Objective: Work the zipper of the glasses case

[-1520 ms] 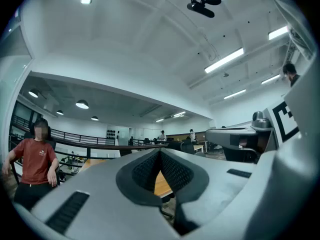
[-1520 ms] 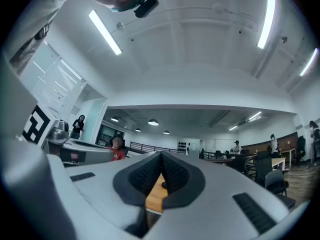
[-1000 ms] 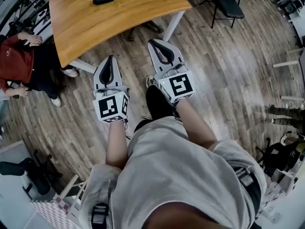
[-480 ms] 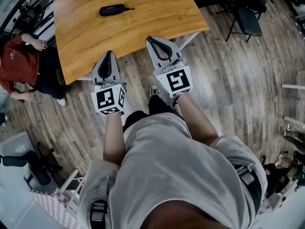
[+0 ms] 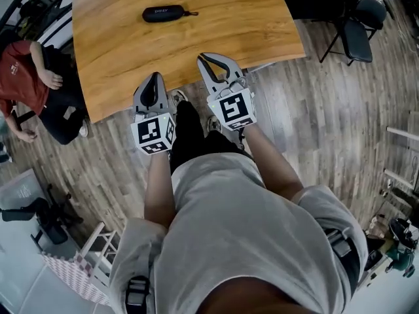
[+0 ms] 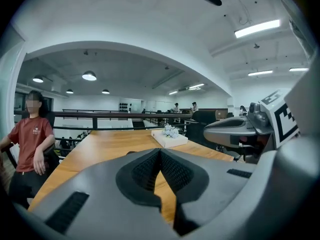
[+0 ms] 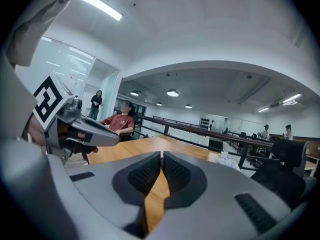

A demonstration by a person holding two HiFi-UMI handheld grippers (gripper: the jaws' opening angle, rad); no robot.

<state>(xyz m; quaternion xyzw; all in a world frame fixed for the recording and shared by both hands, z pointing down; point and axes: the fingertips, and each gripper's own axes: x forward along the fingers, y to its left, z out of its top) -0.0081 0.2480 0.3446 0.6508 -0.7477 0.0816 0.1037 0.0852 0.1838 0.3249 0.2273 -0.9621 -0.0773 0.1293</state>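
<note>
A black zipped glasses case (image 5: 163, 13) with a short pull cord lies on the far part of the wooden table (image 5: 118, 51). Both grippers hover at the table's near edge, well short of the case. In the head view my left gripper (image 5: 155, 77) is over the edge and my right gripper (image 5: 203, 57) reaches slightly further onto the table. The left gripper (image 6: 160, 152) has its jaws shut with nothing between them. My right gripper (image 7: 161, 154) is shut and empty too. I cannot make out the case in either gripper view.
A person in a red shirt (image 5: 26, 77) sits at the table's left side. A white box (image 6: 170, 137) stands at the table's far end. A black chair (image 5: 359, 34) is on the wooden floor to the right. A railing (image 7: 200, 131) runs behind the table.
Both grippers have moved forward from over the floor to the table's near edge. The table and the case now sit lower and closer in the head view.
</note>
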